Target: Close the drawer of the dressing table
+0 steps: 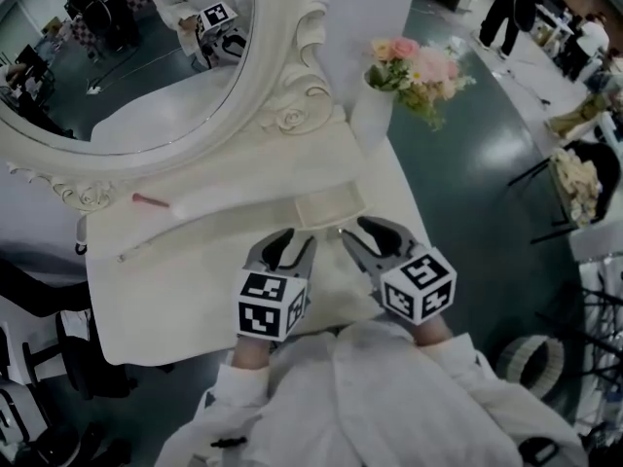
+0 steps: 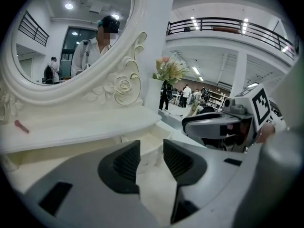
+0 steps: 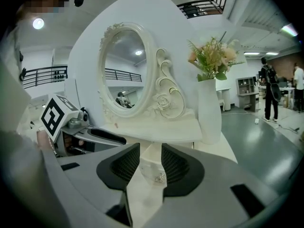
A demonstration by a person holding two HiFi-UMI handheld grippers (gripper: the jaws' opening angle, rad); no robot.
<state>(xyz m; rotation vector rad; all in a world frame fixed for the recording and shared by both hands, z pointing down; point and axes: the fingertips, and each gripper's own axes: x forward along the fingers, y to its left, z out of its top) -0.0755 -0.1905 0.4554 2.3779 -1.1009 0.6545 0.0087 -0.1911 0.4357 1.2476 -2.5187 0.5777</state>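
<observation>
Two hand-held grippers [image 1: 297, 239] [image 1: 362, 230], jaws apart, face one open drawer [image 1: 328, 207].

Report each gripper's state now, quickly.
Left gripper: open, nothing between its fingers.
Right gripper: open, the drawer knob shows between its fingers, not clamped.

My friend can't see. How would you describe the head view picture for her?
Two grey tools, left tool and right tool, both open and empty, point at a small open white drawer in a white dressing table. Behind it stand an oval mirror with a carved white frame and a white vase of pink flowers.
</observation>
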